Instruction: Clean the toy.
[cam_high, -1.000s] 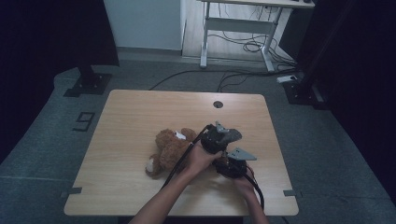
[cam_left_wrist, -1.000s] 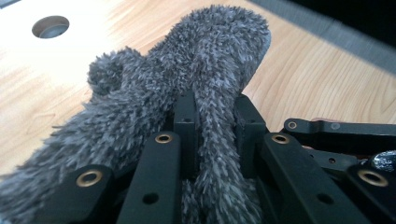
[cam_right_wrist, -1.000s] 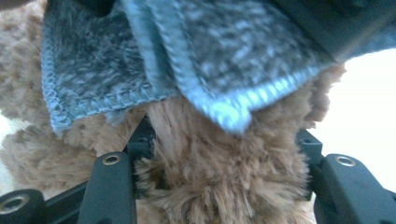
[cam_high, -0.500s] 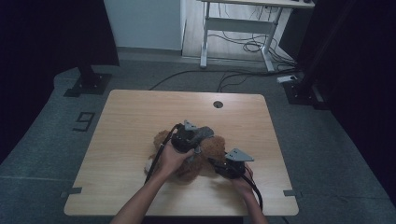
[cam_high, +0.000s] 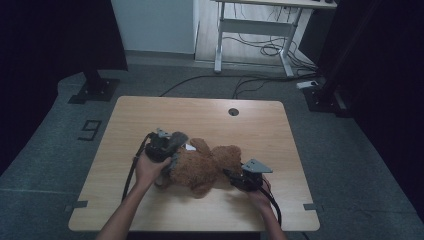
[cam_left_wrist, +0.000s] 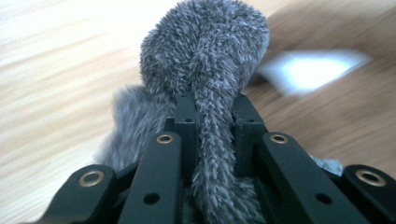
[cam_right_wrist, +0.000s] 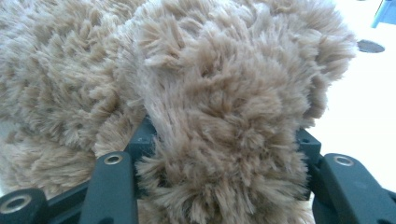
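A brown teddy bear (cam_high: 205, 167) lies on its side across the middle of the wooden table (cam_high: 200, 115). At the bear's left end my left gripper (cam_high: 171, 161) is shut on a grey plush part (cam_left_wrist: 210, 70), which runs up between the jaws in the left gripper view, where the gripper (cam_left_wrist: 213, 105) pinches it tightly. My right gripper (cam_high: 234, 177) holds the bear's right end. In the right gripper view that gripper (cam_right_wrist: 224, 135) is closed around a thick fold of brown fur (cam_right_wrist: 224, 84).
A white tag (cam_left_wrist: 308, 70) lies on the wood beside the grey part. A round cable hole (cam_high: 233, 111) sits near the table's far edge. Beyond the table stand a desk frame (cam_high: 255, 30) with cables and dark stand bases (cam_high: 95, 87).
My left gripper has travelled from the bear's right side leftward to its left end, and is now shut on the grey plush. The bear now lies stretched farther right. The right gripper stayed nearly in place.
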